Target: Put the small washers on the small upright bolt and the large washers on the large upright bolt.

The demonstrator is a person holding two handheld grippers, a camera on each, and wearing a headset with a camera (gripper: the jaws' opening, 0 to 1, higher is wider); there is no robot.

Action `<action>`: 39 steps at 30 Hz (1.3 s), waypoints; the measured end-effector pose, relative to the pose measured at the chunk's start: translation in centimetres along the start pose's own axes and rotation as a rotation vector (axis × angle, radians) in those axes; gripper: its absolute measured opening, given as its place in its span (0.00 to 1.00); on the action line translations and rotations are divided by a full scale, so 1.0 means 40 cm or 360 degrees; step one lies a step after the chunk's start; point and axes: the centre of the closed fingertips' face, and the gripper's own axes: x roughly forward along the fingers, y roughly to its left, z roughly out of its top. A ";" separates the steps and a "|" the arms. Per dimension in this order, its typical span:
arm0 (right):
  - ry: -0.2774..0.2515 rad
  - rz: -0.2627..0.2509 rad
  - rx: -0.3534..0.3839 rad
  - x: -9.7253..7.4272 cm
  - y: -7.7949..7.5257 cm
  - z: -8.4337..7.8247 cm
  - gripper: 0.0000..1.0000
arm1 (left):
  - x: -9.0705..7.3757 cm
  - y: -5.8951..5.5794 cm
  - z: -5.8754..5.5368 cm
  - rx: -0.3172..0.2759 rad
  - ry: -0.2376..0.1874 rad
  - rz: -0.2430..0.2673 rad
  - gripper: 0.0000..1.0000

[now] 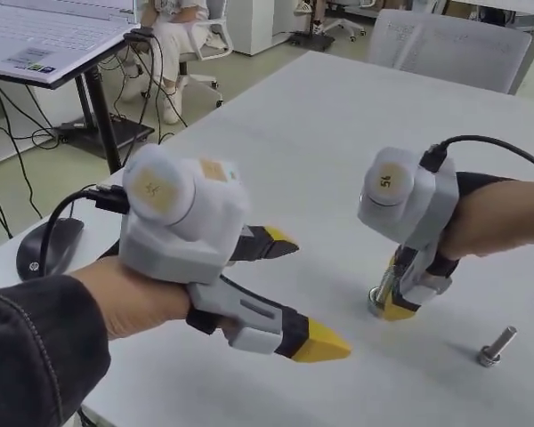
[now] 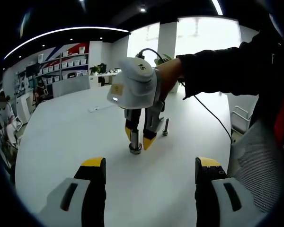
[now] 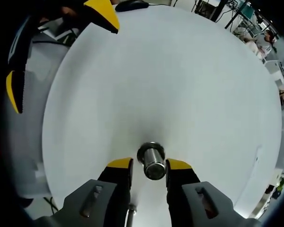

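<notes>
The large bolt (image 3: 153, 161) stands upright on the white table (image 1: 320, 133), and my right gripper (image 3: 150, 166) points straight down with its yellow tips pressed to both sides of it. In the head view, this right gripper (image 1: 390, 307) hides most of the large bolt (image 1: 376, 298). The small bolt (image 1: 496, 347) stands alone to its right. My left gripper (image 1: 303, 292) hovers open at the near left with nothing between its jaws. From the left gripper view, that left gripper (image 2: 150, 166) faces the right gripper (image 2: 141, 140), the large bolt (image 2: 135, 148) and the small bolt (image 2: 166, 126).
A black mouse (image 1: 49, 246) lies by the table's left edge. Beyond that edge stand a laptop (image 1: 53, 31) on a stand, trailing cables and a seated person. An open book (image 1: 445, 44) lies at the far side of the table.
</notes>
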 end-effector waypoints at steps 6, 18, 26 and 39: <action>-0.0004 -0.0001 0.0035 -0.004 -0.003 -0.017 0.29 | 0.003 -0.002 -0.001 0.0001 0.0004 -0.0007 0.77; -0.0010 -0.0020 0.0107 -0.017 -0.010 -0.060 0.29 | 0.007 -0.006 -0.002 0.0009 0.0009 -0.0019 0.77; -0.0020 -0.0034 0.0154 -0.025 -0.007 -0.084 0.29 | 0.010 -0.009 -0.004 0.0013 0.0015 -0.0029 0.77; -0.0080 -0.0086 0.0241 -0.052 -0.026 -0.109 0.29 | 0.015 -0.016 -0.004 0.0024 0.0022 -0.0046 0.77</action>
